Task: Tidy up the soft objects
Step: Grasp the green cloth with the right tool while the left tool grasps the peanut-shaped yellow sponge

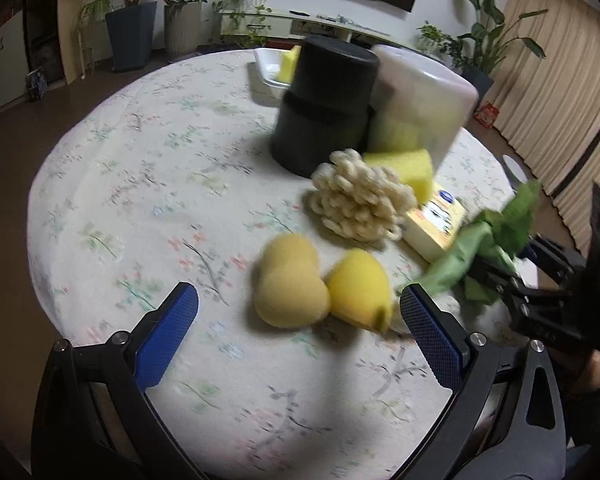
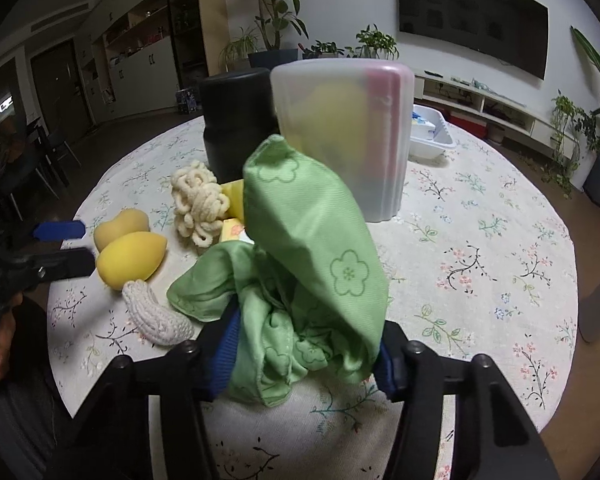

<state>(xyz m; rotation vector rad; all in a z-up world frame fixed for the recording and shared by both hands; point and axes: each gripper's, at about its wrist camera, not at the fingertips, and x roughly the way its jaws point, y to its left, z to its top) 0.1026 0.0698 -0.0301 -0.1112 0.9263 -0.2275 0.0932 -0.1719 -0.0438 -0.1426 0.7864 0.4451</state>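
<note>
My right gripper (image 2: 304,356) is shut on a bunched green flowered cloth (image 2: 312,264), its blue pads pressing both sides; the cloth stands up and hides the fingertips. In the left wrist view that cloth (image 1: 480,248) hangs at the right. My left gripper (image 1: 298,294) is open just above the table, with a tan peanut-shaped sponge (image 1: 290,282) between its fingers and apart from both of them. A yellow teardrop sponge (image 1: 358,284) touches the tan one. A cream looped scrubber (image 1: 360,200) and a yellow sponge block (image 1: 408,168) lie behind. A white knitted piece (image 2: 156,316) lies beside the cloth.
A black cylinder (image 1: 324,104) and a translucent lidded container (image 1: 420,100) holding soft items stand mid-table. A white tray (image 1: 268,68) sits at the far edge, a yellow box (image 1: 432,220) by the scrubber. The round floral tablecloth (image 1: 140,160) is bare on the left.
</note>
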